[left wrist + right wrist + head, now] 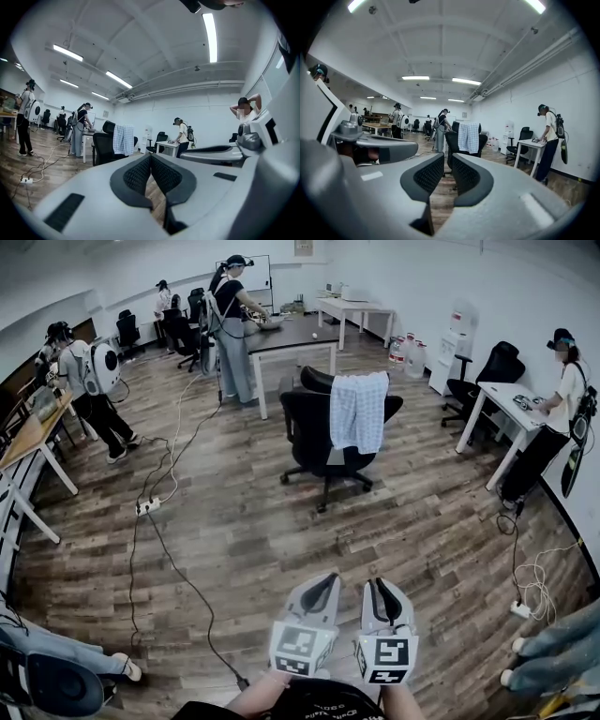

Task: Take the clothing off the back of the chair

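Across the wooden floor (234, 540), well ahead of me, stands the black office chair (309, 432). The clothing (359, 411), a pale checked piece, is draped over the top of its backrest and hangs down the side facing me. From the head view it covers the right part of the back, and the black shows bare to its left.

My left gripper (323, 581) sits low at the bottom of that view, just beside my right gripper (380, 585), both aimed roughly level toward the chair and well apart from it. Neither touches anything.

Looking along the left claw now: the dark ribbed pads meet at their tips, clenched, with nothing between them. Over the tips I see the chair and the checked cloth, small and to the left of centre.

Over to the right claw: the pads stand all but together, only a sliver of floor showing through the slit, and nothing is caught in it. The chair with its cloth sits right above the tips, almost dead centre.

Behind the chair is a dark table (291, 334) with a person (232, 324) standing at it. Off to the right, another person (558, 418) stands at a white desk (511, 399). A cable runs across the boards to a power strip (147, 507) on my left.
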### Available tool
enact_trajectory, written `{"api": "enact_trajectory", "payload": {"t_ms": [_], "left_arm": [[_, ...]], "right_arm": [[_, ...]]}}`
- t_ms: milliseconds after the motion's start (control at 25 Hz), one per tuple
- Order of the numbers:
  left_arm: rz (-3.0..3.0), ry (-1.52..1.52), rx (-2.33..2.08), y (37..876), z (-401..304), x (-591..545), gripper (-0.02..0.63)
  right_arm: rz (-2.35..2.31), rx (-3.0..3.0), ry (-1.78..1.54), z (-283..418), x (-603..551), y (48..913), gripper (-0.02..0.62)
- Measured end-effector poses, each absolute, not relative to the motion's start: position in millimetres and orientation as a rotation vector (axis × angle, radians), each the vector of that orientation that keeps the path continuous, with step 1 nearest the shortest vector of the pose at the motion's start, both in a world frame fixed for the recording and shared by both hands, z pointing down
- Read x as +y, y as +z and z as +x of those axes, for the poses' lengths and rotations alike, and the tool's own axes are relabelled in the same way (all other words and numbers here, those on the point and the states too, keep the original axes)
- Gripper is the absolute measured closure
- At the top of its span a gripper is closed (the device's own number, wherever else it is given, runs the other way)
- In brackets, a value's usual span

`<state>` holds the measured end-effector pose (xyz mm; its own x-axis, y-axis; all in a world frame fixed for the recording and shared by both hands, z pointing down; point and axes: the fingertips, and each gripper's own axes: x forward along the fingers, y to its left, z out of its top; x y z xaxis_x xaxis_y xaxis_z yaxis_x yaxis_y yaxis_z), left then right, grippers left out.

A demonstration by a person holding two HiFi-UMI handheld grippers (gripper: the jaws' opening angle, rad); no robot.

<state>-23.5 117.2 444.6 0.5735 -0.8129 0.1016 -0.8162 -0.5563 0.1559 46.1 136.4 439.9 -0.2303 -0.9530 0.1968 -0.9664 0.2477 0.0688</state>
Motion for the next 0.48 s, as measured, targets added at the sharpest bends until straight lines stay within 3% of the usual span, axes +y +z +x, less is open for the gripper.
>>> {"api": "enact_trajectory", "payload": {"t_ms": [480], "left_arm": [[2.614, -0.008, -1.379, 444.0, 2.8, 106.6, 0.600]], "right_arm": [[1.701, -2.454, 0.112, 61.9, 125.4, 439.9, 0.508]]}}
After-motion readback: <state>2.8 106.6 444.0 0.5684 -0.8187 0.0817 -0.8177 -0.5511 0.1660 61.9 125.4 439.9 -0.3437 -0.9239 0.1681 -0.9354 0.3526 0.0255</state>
